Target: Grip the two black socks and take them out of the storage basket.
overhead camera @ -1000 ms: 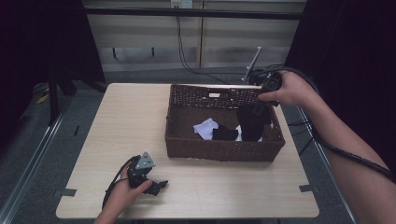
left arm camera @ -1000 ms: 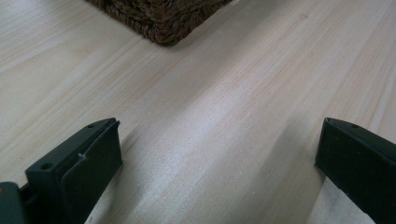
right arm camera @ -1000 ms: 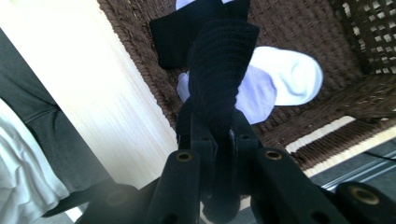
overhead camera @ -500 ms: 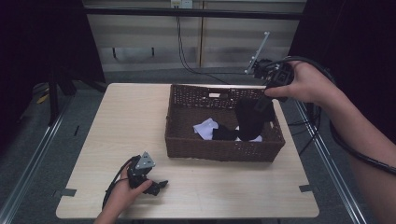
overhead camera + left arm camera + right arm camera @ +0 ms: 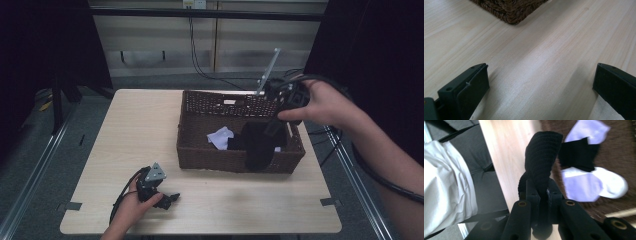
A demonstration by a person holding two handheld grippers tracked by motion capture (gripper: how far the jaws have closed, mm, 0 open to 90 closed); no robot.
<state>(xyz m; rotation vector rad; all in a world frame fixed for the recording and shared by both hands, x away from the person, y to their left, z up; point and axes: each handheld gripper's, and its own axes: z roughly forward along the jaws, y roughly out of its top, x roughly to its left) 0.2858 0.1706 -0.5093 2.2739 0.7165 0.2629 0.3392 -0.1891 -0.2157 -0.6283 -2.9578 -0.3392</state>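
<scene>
So the right gripper is up at the right of the high view, over the far right end of the basket, jaws clamped tight on a black sock. The sock hangs down from the jaws and drapes in front of the basket's near wall, lower right of the middle of the frame, so most of it is out above the rim. In the right gripper view you can see it properly: the jaws are pinched together at bottom centre with the ribbed black sock sticking straight up out of them. Behind it on the right side of that frame there's the brown basket floor with a white sock, another pale one at the top and a second black sock lying between them. In the high view those show as a white patch left of the dark stuff inside the basket. The left gripper is way down at the lower left of the high view, resting on the table, well apart from the basket. Its own view shows the two jaws spread wide with nothing but bare wood between them, and a corner of the basket at the top of the frame.
</scene>
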